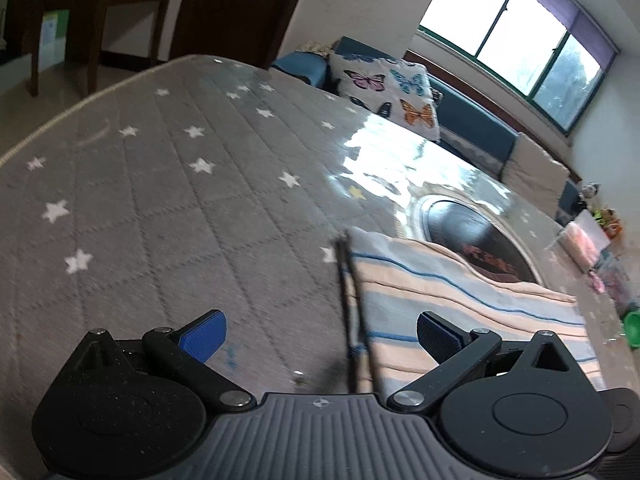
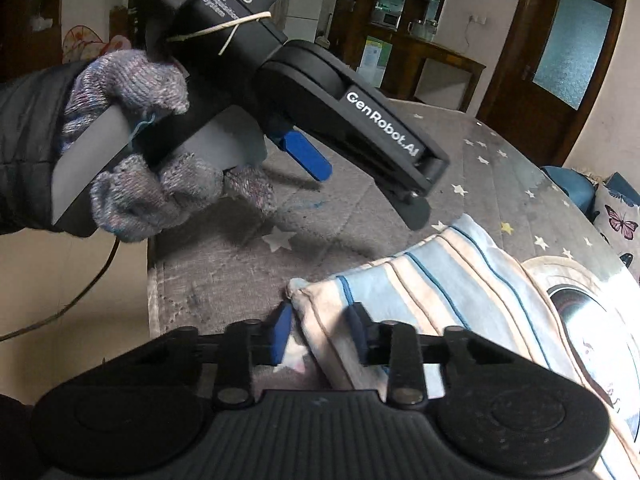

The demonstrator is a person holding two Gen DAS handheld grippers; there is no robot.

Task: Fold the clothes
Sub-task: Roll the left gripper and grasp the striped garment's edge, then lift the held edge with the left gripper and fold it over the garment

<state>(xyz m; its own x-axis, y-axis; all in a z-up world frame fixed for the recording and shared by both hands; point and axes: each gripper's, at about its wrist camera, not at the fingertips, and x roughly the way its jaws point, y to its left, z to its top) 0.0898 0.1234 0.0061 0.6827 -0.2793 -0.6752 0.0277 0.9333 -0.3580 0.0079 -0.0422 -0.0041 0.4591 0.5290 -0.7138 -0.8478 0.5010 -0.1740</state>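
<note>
The striped cloth (image 2: 432, 280) lies on the starry worktop (image 1: 160, 200). The right hand-held gripper (image 2: 320, 336) pinches its corner. The left hand-held gripper (image 1: 320, 332) is spread, holding nothing. A fast pull might slip that thin corner free.

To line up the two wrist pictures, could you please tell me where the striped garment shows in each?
Left wrist: the striped garment lies lower right, partly between the open fingers of the left gripper.
Right wrist: the garment lies centre right, its near corner pinched in the right gripper.
Shared landmark: the butterfly cushion, upper centre in the left view and at the right edge in the right.
</note>
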